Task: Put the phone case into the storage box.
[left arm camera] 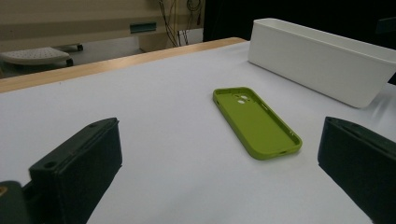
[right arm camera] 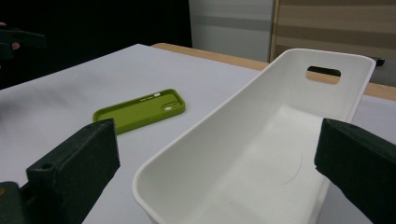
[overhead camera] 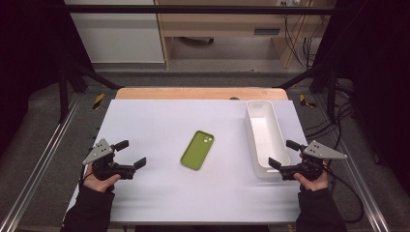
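Note:
A green phone case [overhead camera: 197, 150] lies flat, hollow side up, in the middle of the white table [overhead camera: 159, 121]. To its right stands a long white bin [overhead camera: 265, 137] with nothing in it. My left gripper [overhead camera: 131, 153] hovers at the near left, open, aimed toward the phone case [left arm camera: 256, 121] with nothing between its jaws. My right gripper [overhead camera: 284, 154] is open at the near right, just in front of the bin's near end [right arm camera: 261, 154]; the phone case [right arm camera: 140, 110] lies off to its left.
A wooden strip [overhead camera: 198, 93] borders the table's far edge. Black frame rails [overhead camera: 43, 154] run along both sides, with cables [overhead camera: 338, 121] on the floor at the right. A handle slot [right arm camera: 323, 72] pierces the bin's far end.

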